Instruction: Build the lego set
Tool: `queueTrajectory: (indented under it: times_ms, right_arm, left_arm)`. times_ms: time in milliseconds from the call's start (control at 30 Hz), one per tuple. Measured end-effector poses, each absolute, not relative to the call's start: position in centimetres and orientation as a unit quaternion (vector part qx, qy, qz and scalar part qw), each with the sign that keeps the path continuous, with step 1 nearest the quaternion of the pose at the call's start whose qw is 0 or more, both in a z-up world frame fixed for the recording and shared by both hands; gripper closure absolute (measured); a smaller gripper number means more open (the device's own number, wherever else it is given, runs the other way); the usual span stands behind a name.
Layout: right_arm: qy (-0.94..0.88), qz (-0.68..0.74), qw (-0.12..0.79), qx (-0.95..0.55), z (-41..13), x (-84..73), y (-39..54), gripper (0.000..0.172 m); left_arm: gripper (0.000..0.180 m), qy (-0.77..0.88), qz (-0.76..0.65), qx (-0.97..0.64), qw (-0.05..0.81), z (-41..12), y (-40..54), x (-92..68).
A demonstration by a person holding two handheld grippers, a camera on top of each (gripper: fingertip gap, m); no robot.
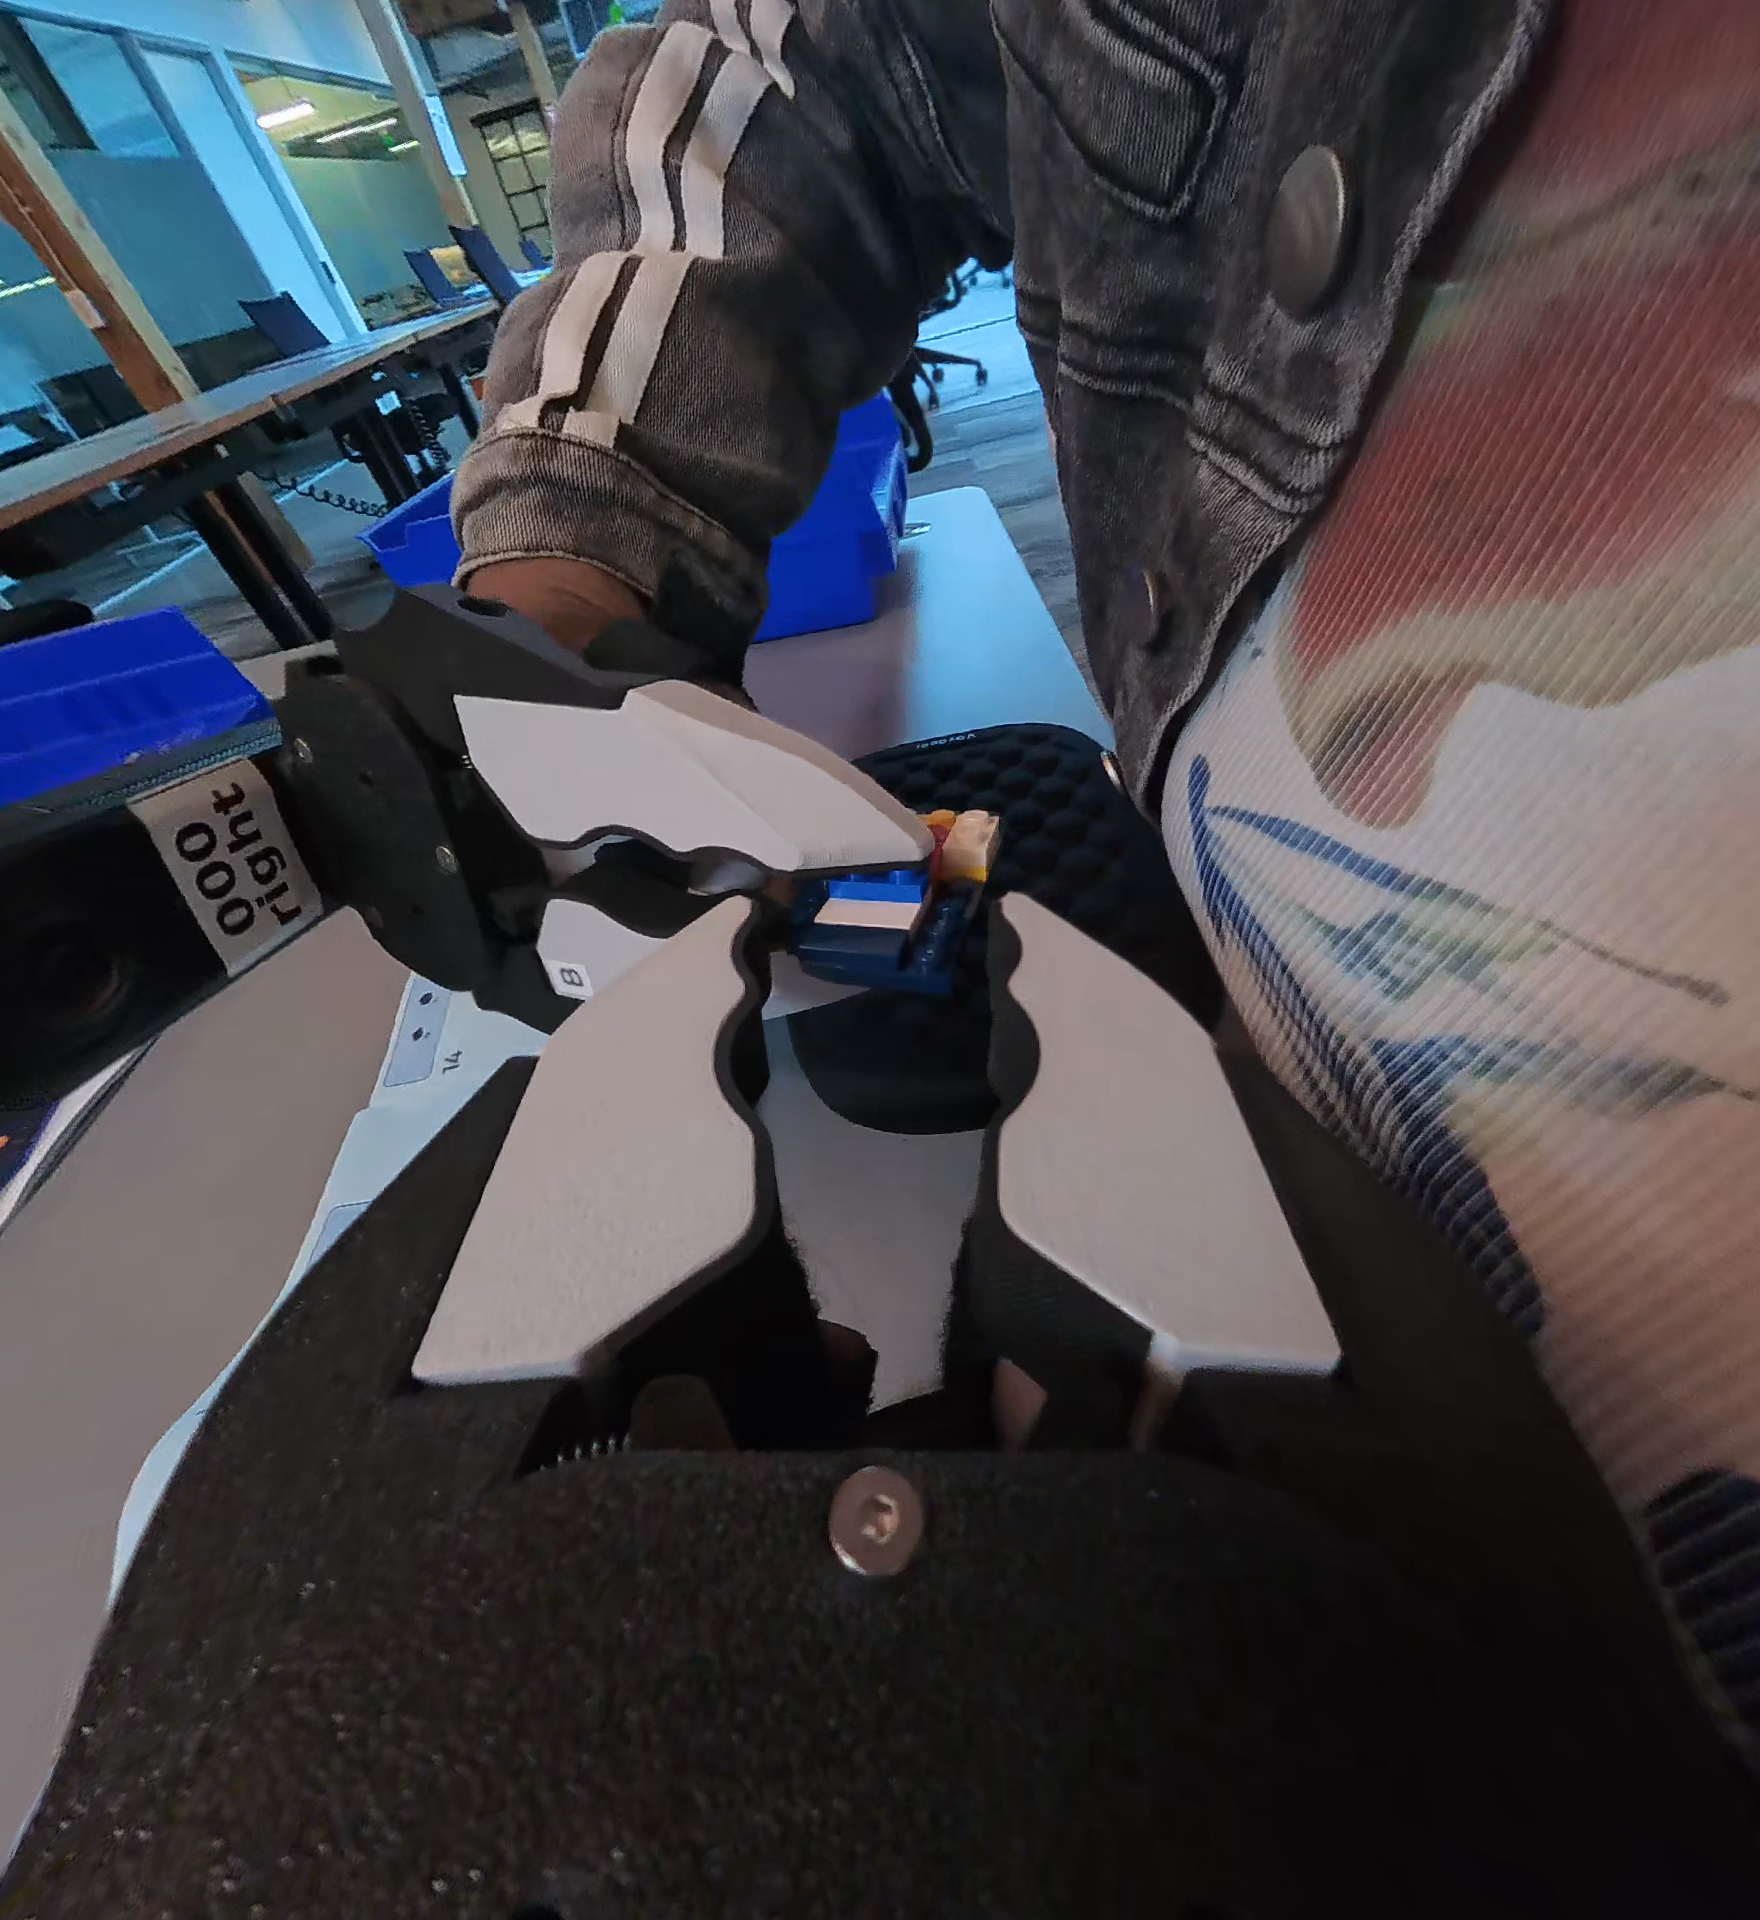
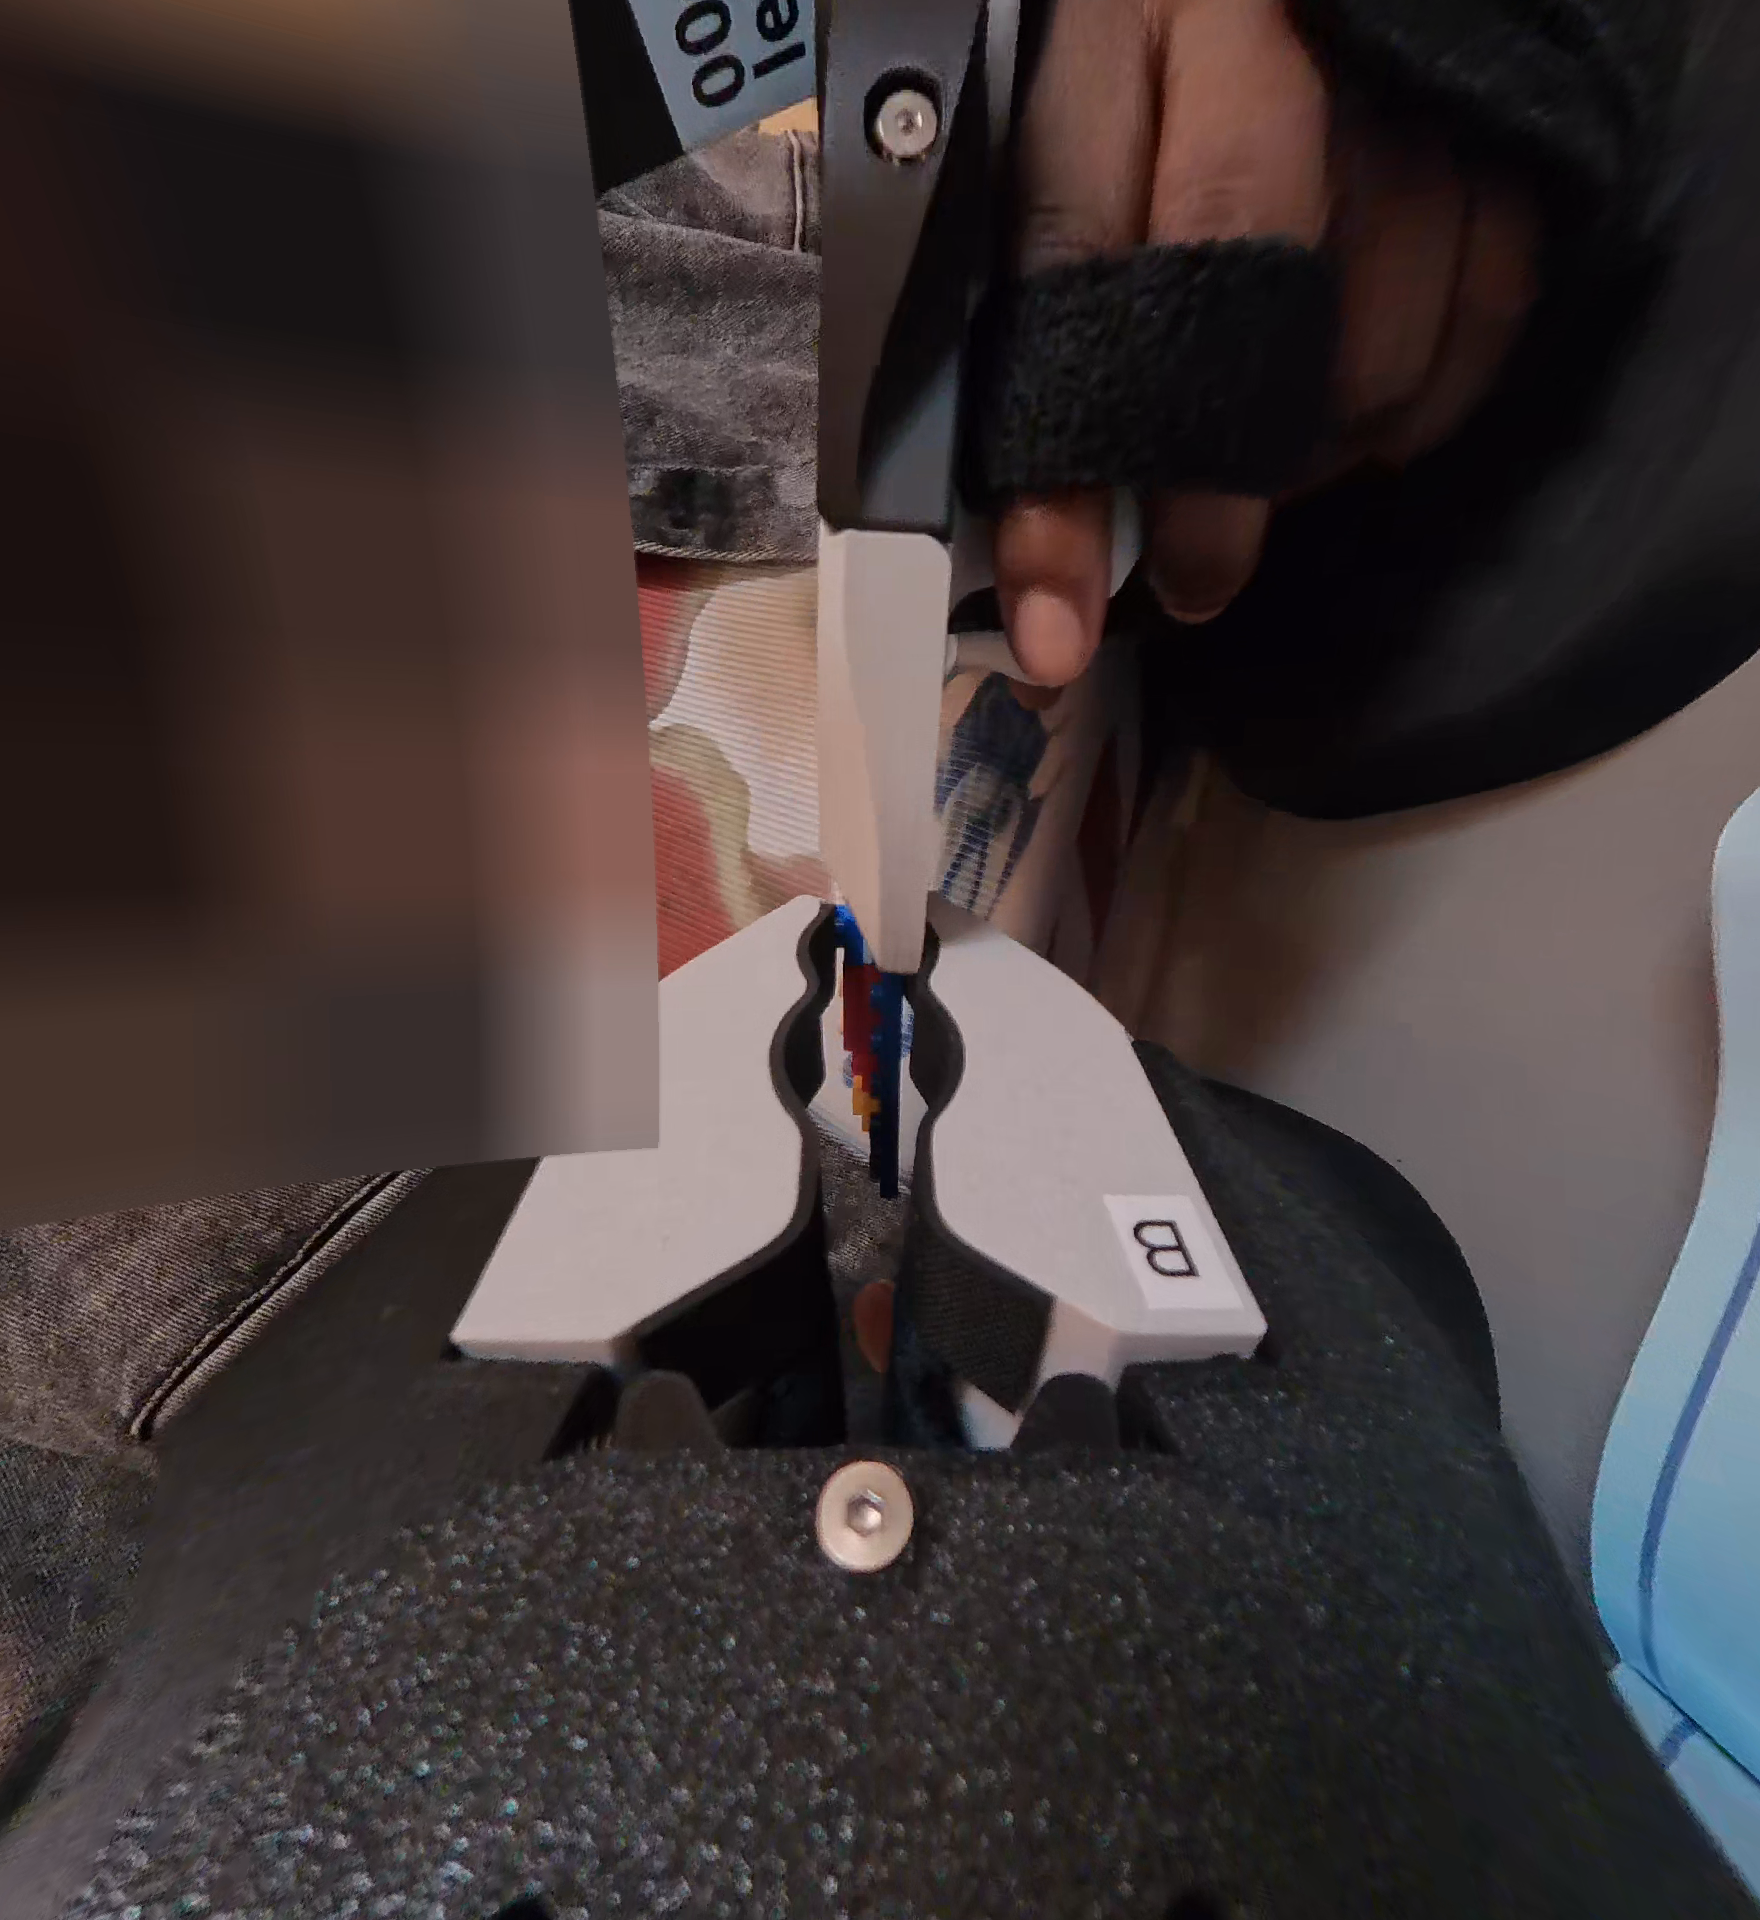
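Right gripper point(image 2: 871, 997) is clamped on a small toy-brick assembly point(image 1: 891, 920): dark blue base plate, blue and white bricks on top, red, yellow and cream pieces at the far end. From the right wrist view the stack sits edge-on between the two pads, both bearing on it. It's held in the air in front of the person's printed shirt point(image 1: 1478, 831), above a black honeycomb-textured cushion point(image 1: 1052, 821) at the edge of the white table point(image 1: 949, 623). Left gripper point(image 1: 871, 935) has its jaws apart, straddling the near end of the assembly; one fingertip point(image 2: 891, 914) looks to be right at the dark blue edge, but I see no squeeze and can't confirm contact on the other side. My read: the left is lining up on the assembly. To do that well, keep the right grip rigid, square the left pads to flat brick faces rather than the studs, stay off the right's fingertips, and close slowly so nothing pops loose. Blue bins point(image 1: 834, 540) sit well behind.
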State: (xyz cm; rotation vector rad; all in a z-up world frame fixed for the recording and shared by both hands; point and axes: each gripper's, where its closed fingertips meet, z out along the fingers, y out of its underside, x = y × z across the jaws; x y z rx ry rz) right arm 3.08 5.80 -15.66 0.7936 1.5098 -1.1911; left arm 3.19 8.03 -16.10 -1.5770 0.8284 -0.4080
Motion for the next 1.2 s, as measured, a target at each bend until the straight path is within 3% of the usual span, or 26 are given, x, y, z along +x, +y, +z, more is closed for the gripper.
queueTrajectory:
  times_ms: [467, 667, 733, 833, 1033, 1100, 1200]
  right_arm:
    - [0.587, -0.529, 0.511, 0.338, -14.2, 1.6, 6.0, 0.157]
    - [0.569, -0.56, 0.487, 0.354, -13.2, 0.4, 6.4, 0.142]
    - [0.568, -0.581, 0.46, 0.358, -12.9, -0.2, 6.7, 0.129]
    - [0.61, -0.616, 0.353, 0.352, -12.9, -1.3, 7.3, 0.109]
    - [0.742, -0.613, -0.029, 0.27, -12.1, -3.1, 9.3, 0.098]
    - [0.752, -0.602, -0.085, 0.257, -12.4, -2.9, 9.1, 0.104]
    - [0.741, -0.615, -0.088, 0.254, -13.3, -2.5, 7.9, 0.116]
  left_arm:
    - [0.145, 0.31, -0.145, -0.669, 0.66, -14.8, 8.6, 1.9]
    - [0.145, 0.281, -0.124, -0.655, 0.691, -14.0, 8.6, 1.0]
    - [0.145, 0.26, -0.112, -0.649, 0.706, -13.5, 8.7, 0.4]
    - [0.145, 0.225, -0.105, -0.638, 0.729, -12.8, 8.7, -0.8]
    - [0.145, 0.168, -0.097, -0.625, 0.756, -11.8, 8.7, -2.7]
    - [0.145, 0.161, -0.099, -0.621, 0.761, -11.7, 8.7, -2.9]
    - [0.149, 0.161, -0.102, -0.62, 0.761, -11.7, 8.6, -2.9]
